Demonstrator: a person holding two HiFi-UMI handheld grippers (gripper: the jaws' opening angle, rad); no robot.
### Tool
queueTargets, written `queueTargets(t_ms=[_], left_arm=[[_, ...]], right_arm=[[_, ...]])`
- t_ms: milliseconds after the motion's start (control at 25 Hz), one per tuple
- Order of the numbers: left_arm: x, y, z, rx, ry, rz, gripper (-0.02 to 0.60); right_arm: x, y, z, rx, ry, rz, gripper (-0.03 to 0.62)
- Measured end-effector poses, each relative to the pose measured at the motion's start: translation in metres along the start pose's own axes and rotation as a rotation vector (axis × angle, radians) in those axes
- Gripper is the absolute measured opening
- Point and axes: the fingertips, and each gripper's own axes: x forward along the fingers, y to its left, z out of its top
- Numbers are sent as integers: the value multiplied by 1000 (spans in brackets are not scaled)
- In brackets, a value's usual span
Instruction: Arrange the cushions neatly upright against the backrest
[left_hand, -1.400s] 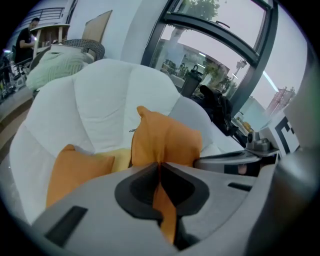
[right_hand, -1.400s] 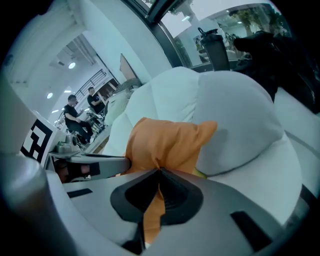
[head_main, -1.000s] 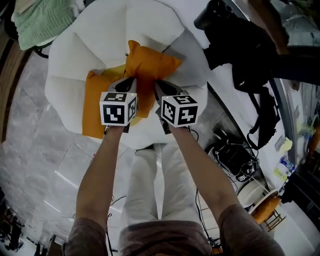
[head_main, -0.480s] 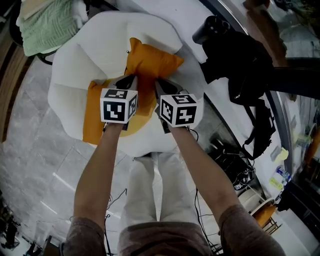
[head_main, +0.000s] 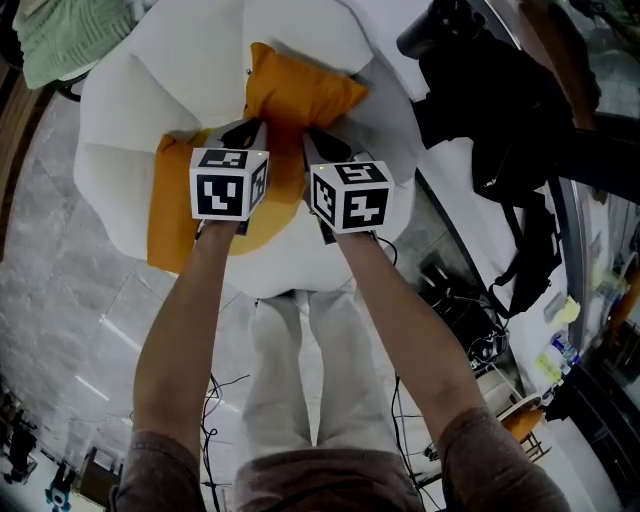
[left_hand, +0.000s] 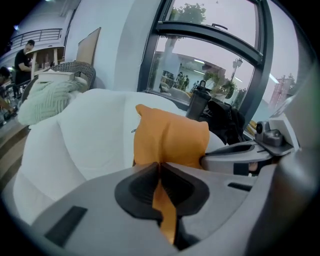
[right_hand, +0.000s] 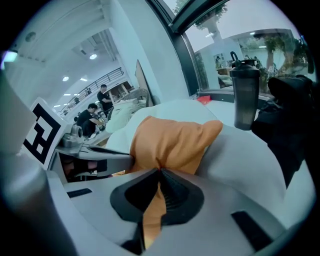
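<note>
Both left tongs and right tongs clenched on orange cushion, fabric pinched inside each

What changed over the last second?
The left tongs and right tongs carried the orange cushion a little farther toward the backrest. Both stayed shut on it, and the second cushion stayed lying flat.

The top cushion is orange. The lower cushion is orange too. The chair is white. My left gripper and right gripper are grey, and their cubes have black and white squares. The blanket is light green. The bag is black.
</note>
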Motion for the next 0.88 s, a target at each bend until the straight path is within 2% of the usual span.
queueTargets(t_ms=[160, 320, 640, 760, 880], left_arm=[[10, 2, -3, -18, -13, 15, 23], [15, 5, -3, -23, -9, 20, 40], [1, 5, -4, -33, 6, 47, 64], [-11, 6, -2, -42, 0, 60, 63], [-25, 10, -2, -53, -2, 75, 53]], right_arm=[[8, -5, -3, -2, -12, 14, 26], [13, -6, -2, 54, -29, 39, 26], [-2, -4, -2, 62, -17, 6, 44], [-15, -8, 4, 83, -46, -38, 44], [-24, 1, 10, 98, -67, -29, 44]])
